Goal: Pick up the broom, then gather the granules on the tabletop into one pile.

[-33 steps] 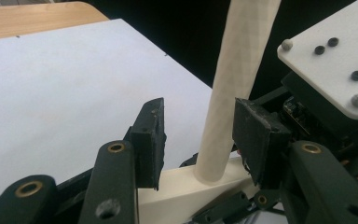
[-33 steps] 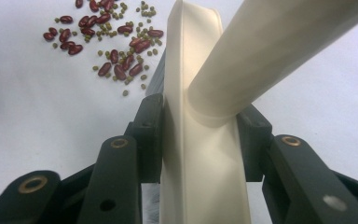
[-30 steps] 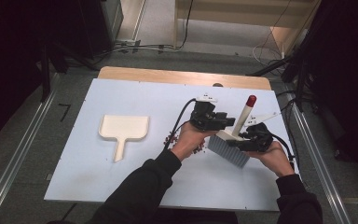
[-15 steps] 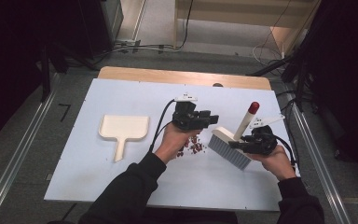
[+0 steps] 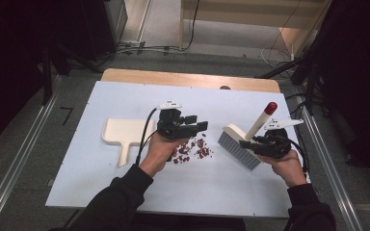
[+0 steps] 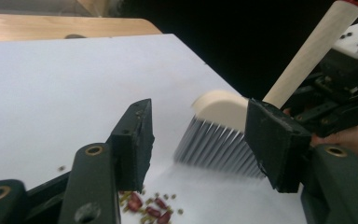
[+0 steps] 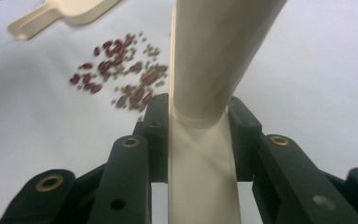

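The right tongs (image 5: 244, 143), near the counter's (image 5: 101, 192) right edge, pinch the handle of a brush (image 5: 241, 147); in the right gripper view the pale handle (image 7: 205, 93) sits clamped between both jaws. The brush's grey bristles rest on the counter, its red-tipped handle slanting up toward the far right corner. Just left of the bristles lies a scatter of beans (image 5: 192, 150), about mid-counter. The left tongs (image 5: 198, 126) hover over the beans, jaws spread with nothing between them, and have just been opening. Farther left, well apart from the beans, a dustpan (image 5: 120, 134) lies flat, handle toward the near edge.
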Motion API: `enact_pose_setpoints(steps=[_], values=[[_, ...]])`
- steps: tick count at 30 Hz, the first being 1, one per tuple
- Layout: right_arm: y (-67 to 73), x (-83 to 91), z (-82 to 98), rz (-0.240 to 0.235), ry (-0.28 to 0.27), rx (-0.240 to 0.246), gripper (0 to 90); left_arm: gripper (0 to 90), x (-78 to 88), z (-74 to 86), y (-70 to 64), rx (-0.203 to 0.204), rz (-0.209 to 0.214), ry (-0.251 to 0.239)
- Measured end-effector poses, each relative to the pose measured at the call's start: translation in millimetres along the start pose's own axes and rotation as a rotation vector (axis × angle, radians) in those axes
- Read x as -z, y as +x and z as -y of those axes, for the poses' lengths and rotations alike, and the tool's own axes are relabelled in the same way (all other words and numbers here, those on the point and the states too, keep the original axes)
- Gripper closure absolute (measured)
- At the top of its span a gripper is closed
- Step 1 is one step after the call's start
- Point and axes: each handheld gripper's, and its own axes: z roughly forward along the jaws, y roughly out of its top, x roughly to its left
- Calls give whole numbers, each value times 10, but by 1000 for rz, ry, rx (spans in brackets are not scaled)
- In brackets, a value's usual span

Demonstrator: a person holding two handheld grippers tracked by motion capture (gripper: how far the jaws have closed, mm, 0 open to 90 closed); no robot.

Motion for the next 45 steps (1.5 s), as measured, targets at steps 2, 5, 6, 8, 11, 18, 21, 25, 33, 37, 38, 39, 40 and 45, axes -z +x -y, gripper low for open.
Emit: enact_pose_setpoints(steps=[2,5,6,8,11,18,21,25,33,37,38,39,40,45], values=[[3,11,-16,36,-23,-14,641,350,87,30,19,0,-45,-5],[-7,10,-38,76,-50,-30,642,294,198,71,70,3,-96,-1],[-9,5,-46,88,-56,-34,641,278,234,84,90,-1,-117,1],[-11,-6,-59,113,-65,-40,641,269,296,109,132,0,-145,-3],[-2,-25,-78,140,-71,-43,641,250,371,145,193,-3,-190,0],[7,-104,-117,199,-61,-46,641,242,534,242,328,-14,-283,-3],[18,-141,-139,225,-61,-42,641,231,622,291,392,-10,-323,-6],[48,-203,-180,260,-57,-31,641,228,778,377,491,-8,-389,-21],[103,-321,-259,308,-43,-15,641,211,1037,552,716,29,-496,-15],[129,-401,-298,316,-33,13,641,201,1139,590,775,44,-532,-29],[136,-424,-307,321,-35,20,641,195,1159,598,789,43,-540,-28],[136,-447,-318,321,-33,25,641,188,1175,608,801,47,-546,-31],[138,-466,-331,322,-28,25,641,187,1189,618,815,48,-552,-33],[129,-554,-385,337,-22,37,641,175,1249,650,889,62,-578,-31]])
